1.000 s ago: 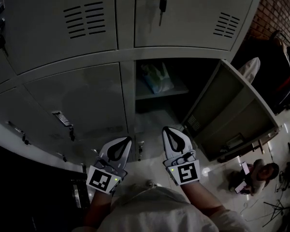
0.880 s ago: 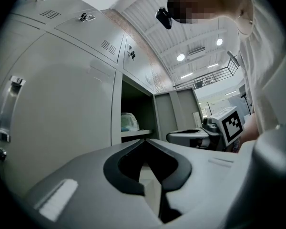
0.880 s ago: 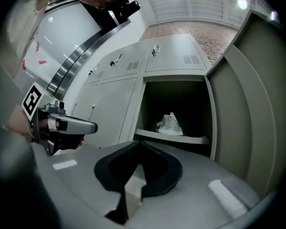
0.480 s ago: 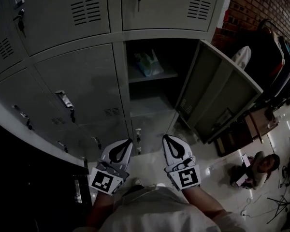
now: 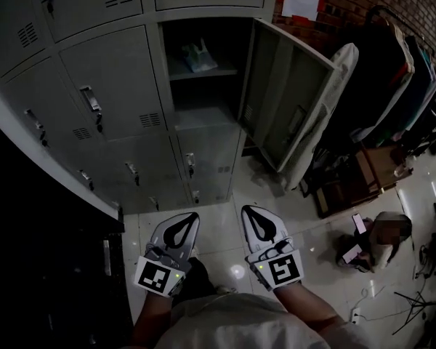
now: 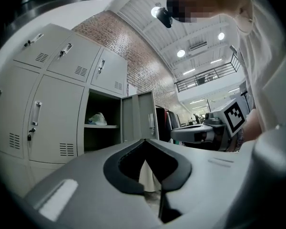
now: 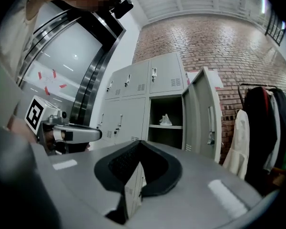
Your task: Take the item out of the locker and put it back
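A pale crumpled bag (image 5: pixel 198 57) lies on the shelf of the open locker (image 5: pixel 203 111), whose door (image 5: pixel 280 100) is swung out to the right. The bag also shows in the left gripper view (image 6: pixel 97 119) and in the right gripper view (image 7: pixel 165 120). Both grippers are held low over the floor, well back from the locker. My left gripper (image 5: pixel 192 216) is shut with nothing in it, its tips meeting (image 6: pixel 144 140). My right gripper (image 5: pixel 248 210) is shut and empty too (image 7: pixel 140 142).
Closed grey lockers (image 5: pixel 109 86) fill the wall left of the open one. A rack of hanging clothes (image 5: pixel 396 71) and a white garment (image 5: pixel 341 93) stand right of the door. A person (image 5: pixel 374 242) sits on the tiled floor at the right. A dark structure (image 5: pixel 36 267) borders the left.
The lockers have drawn away toward the top of the head view, with more floor now showing in front. Both grippers stay shut, side by side, in the same place in the picture.
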A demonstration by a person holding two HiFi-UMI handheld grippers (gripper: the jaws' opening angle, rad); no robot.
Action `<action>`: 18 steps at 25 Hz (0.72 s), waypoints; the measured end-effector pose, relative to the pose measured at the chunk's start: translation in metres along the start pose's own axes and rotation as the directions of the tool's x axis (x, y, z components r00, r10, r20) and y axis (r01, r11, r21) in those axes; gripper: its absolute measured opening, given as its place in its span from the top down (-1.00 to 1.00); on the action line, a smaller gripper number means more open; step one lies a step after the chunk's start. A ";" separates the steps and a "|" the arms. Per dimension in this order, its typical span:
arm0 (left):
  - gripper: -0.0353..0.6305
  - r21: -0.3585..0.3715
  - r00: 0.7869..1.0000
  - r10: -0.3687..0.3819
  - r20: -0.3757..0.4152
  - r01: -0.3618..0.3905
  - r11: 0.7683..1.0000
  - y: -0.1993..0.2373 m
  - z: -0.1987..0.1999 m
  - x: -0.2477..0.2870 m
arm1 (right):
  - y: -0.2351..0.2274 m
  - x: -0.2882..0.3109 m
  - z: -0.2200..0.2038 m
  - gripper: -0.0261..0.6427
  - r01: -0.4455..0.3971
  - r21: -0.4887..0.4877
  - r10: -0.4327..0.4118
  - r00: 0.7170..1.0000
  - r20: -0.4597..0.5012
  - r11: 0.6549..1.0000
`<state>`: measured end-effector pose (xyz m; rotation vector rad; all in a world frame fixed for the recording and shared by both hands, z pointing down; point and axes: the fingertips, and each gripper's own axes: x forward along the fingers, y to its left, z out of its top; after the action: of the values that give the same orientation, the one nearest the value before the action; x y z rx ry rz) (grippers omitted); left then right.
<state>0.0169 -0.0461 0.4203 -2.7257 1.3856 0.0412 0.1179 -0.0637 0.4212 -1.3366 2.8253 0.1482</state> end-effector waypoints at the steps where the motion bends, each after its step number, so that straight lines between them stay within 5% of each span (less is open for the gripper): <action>1: 0.88 -0.006 1.000 -0.004 -0.011 0.004 1.000 -0.013 -0.001 -0.005 | 0.003 -0.012 0.000 0.89 -0.005 0.004 0.005 1.000 -0.002 1.000; 18: 0.89 0.014 0.997 0.072 0.031 -0.072 0.997 -0.047 0.031 -0.045 | 0.035 -0.058 0.016 0.89 -0.074 -0.010 0.074 0.997 0.001 0.997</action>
<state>0.0289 0.0209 0.3954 -2.6508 1.4694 0.0770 0.1272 0.0039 0.4109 -1.2334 2.8780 0.1645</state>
